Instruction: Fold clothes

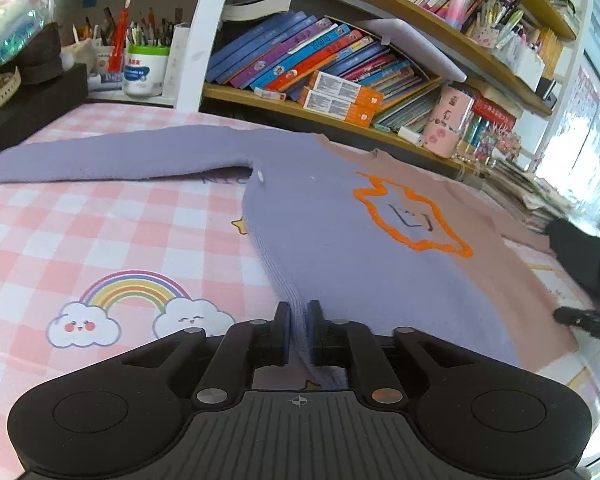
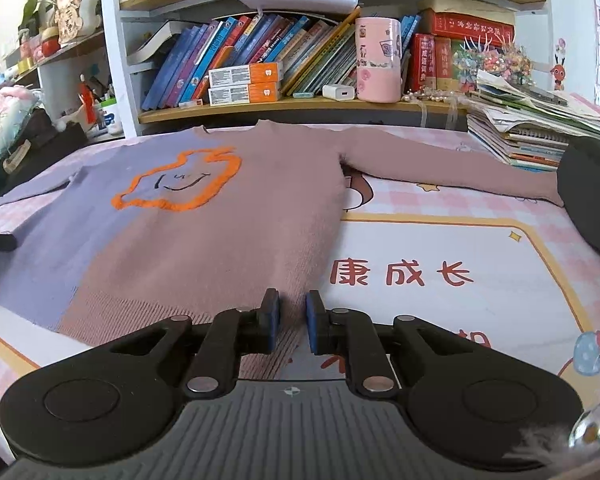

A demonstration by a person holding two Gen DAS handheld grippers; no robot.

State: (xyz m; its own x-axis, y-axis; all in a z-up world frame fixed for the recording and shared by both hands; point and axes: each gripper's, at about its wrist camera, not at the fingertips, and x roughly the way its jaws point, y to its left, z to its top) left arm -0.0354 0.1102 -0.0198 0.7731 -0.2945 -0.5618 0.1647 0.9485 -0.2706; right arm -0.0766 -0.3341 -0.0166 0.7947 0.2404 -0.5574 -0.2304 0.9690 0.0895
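We have a sweater (image 2: 204,240) lying flat on the mat (image 1: 100,240), front side up, with its orange shape (image 2: 180,184) showing; one half is purple and one half is pinkish brown; both sleeves are stretched out to the sides.

Our left gripper (image 1: 299,316) sits at the bottom hem on the purple side; its jaws are squeezed nearly all the way together and a ridge of purple cloth is pinched between the pads; so it has hold of the hem.

Our right gripper (image 2: 292,312) sits at the bottom hem on the brown side, right by the corner; its jaws are nearly together too, and the brown hem runs in between them; we think it is pinching the cloth, though a small gap shows between the blue pads.

The body of the sweater spreads away in front of both grippers, up to the collar by the shelf (image 2: 300,108); the purple sleeve (image 1: 112,156) goes off ahead and to the left of our left gripper; the brown sleeve (image 2: 440,160) goes off ahead and to the right of our right gripper.

We guess the next step is to lift the hem and carry it toward the collar; to do it well we should keep both pinches tight; lift both sides together so the hem stays straight; go slowly so the cloth does not slip or bunch; and lay the hem down even with the shoulders.
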